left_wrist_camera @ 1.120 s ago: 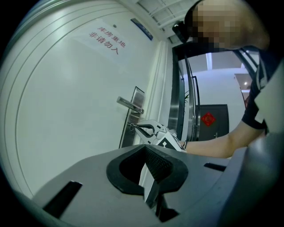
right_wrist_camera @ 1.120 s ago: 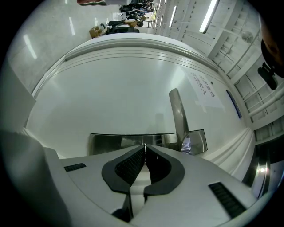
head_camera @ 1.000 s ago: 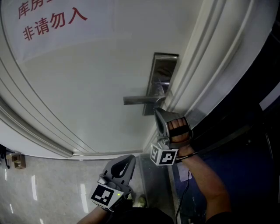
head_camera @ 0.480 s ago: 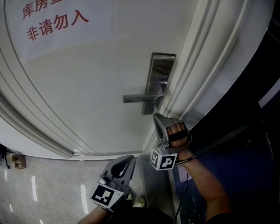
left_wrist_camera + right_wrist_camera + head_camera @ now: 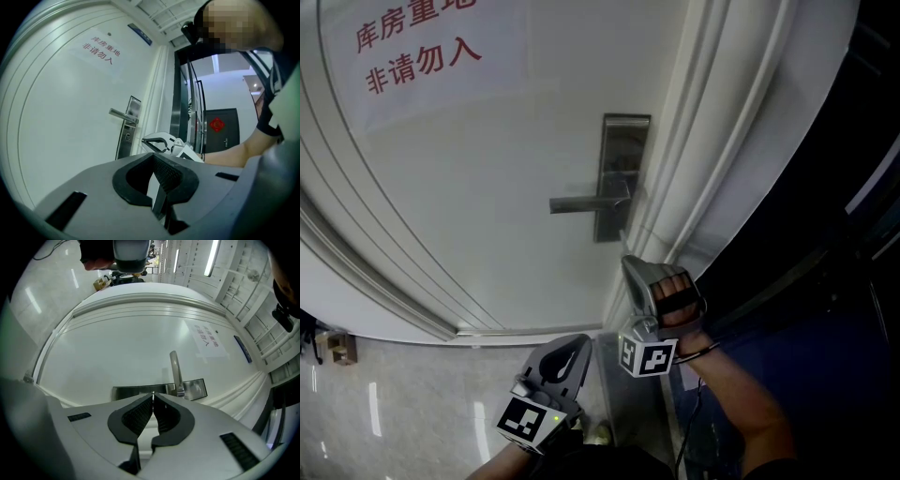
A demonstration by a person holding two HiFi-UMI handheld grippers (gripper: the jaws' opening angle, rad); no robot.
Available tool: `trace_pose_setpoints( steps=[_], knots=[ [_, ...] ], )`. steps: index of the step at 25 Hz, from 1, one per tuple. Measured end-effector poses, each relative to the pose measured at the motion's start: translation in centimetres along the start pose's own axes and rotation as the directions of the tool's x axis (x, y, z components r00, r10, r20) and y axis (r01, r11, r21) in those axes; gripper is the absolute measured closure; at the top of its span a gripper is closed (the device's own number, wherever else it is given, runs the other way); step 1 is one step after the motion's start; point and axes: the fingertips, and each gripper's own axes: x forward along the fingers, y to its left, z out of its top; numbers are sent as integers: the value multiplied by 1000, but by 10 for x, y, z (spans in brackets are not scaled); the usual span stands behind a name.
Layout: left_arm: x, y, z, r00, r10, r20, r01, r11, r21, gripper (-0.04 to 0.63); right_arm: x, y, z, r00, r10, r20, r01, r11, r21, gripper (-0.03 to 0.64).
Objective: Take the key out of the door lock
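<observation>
Seen from my head, left to right: one paper sign [image 5: 417,47] with two lines of red characters sits at 11 o'clock on the white door [image 5: 469,187]. Next comes one lever handle [image 5: 581,202], pointing to 9 o'clock from one steel lock plate [image 5: 624,155], and then the white door frame [image 5: 703,141].

Low in that view I count two hand-held grippers, each with one marker cube [image 5: 525,419]. My left hand-held gripper [image 5: 580,341] hangs at 6 o'clock over the tiled floor [image 5: 394,394], well apart from the door. My right hand-held gripper [image 5: 627,263] is at 1 o'clock from it. Its tips are just below the lock plate, near it but apart from it, and my hand [image 5: 678,291] is wrapped round it.

The left gripper view adds what my head misses. Its own jaws are pressed together with nothing between them. One small round lock cylinder [image 5: 126,137] sits at 6 o'clock under the lever. Past the frame, at 3 o'clock, stands one dark door [image 5: 220,136] with a red ornament.

Only the right gripper view shows the key [image 5: 153,391]. It is one thin bright sliver nipped between the very tips of the closed jaws, in front of the lock plate, and too small to show its shape. That view also catches the left hand-held gripper at 12 o'clock, and one small blue plaque [image 5: 243,348] at 2 o'clock, beyond the sign.
</observation>
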Motion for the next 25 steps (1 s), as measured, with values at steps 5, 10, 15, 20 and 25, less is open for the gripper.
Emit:
trace_pose_setpoints(
  steps=[5, 10, 15, 20, 25],
  knots=[
    [-10, -19, 3, 1000, 7, 10, -7, 1000, 15, 591, -36, -13, 17, 999, 3, 33, -4, 999, 32, 597],
    [-26, -38, 2, 1000, 21, 12, -21, 999, 26, 591, -84, -27, 38, 998, 20, 67, -24, 998, 65, 597],
    [-41, -64, 2, 1000, 21, 23, -22, 999, 49, 591, -135, -38, 57, 995, 34, 96, -43, 994, 97, 597],
    [-54, -88, 3, 999, 24, 36, -26, 997, 67, 591, -172, -43, 64, 993, 49, 109, -63, 991, 121, 597],
    [-62, -108, 0, 999, 22, 37, -25, 996, 82, 591, -196, -43, 63, 992, 56, 112, -72, 986, 149, 597]
  ],
)
